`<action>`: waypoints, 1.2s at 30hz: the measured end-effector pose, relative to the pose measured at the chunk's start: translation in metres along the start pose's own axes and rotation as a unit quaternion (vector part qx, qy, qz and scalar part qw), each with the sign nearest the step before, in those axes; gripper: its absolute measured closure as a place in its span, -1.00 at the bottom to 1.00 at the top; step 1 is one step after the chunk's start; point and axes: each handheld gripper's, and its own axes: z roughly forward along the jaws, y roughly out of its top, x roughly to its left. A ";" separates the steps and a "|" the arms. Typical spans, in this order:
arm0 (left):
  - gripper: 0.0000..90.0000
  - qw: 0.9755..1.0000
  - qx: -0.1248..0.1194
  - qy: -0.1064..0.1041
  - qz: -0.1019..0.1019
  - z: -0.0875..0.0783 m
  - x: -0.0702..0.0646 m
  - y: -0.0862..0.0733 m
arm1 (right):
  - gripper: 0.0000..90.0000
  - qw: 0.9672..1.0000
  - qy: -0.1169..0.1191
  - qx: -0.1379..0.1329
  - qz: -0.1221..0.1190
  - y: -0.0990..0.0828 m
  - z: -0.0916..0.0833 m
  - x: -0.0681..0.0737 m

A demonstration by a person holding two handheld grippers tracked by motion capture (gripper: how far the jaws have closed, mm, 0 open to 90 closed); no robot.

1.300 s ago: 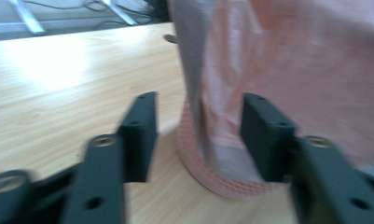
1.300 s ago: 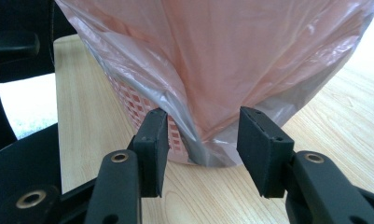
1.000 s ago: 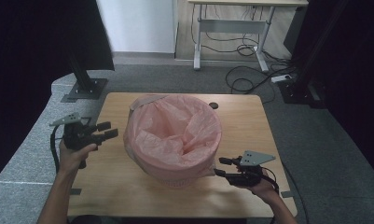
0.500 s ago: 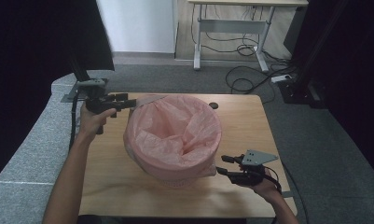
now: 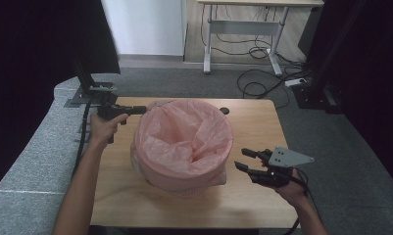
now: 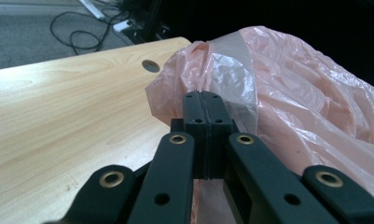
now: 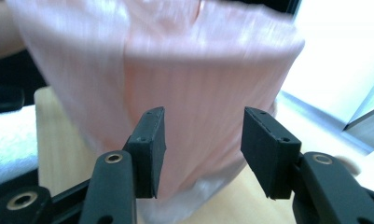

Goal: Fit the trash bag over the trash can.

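- Rectangular light wooden tabletop [image 5: 135, 205]: carries the whole work; a small round cable hole [image 5: 224, 110] sits near its far edge, just beyond the bin.
- Round waste bin lined with a thin pink plastic bag [image 5: 184, 142]: stands at the middle of the tabletop, slightly toward the left edge. The bag is draped over the rim and sags into the interior, with loose film bunched around the outside wall. Judged from the layout, the work in hand is fitting or pulling the liner at the rim.
- Person's left forearm [image 5: 84, 181]: reaches along the left edge of the tabletop toward the far-left corner, which brings the tool level with the bin's far-left rim.
- Left gripper [image 5: 135, 109]: held level at the far-left side of the bin. The jaws have just been closing and now stand pressed together; the left gripper view shows the pads [image 6: 204, 122] meeting on a fold of the pink film at the rim. A pinch there probably serves to tug the liner edge outward.
- Right gripper [image 5: 247, 160]: held above the tabletop near the right edge, off the bin's near-right side, pointing at its wall. The jaws stand apart with nothing between them; the right gripper view shows the pink wall beyond the pads [image 7: 152, 140], not touched. It appears to wait in readiness to take the opposite side.
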 end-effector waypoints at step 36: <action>0.20 0.993 -0.004 0.104 0.052 -0.033 -0.016 -0.034 | -0.21 0.975 0.140 0.170 -0.007 0.136 0.187 0.002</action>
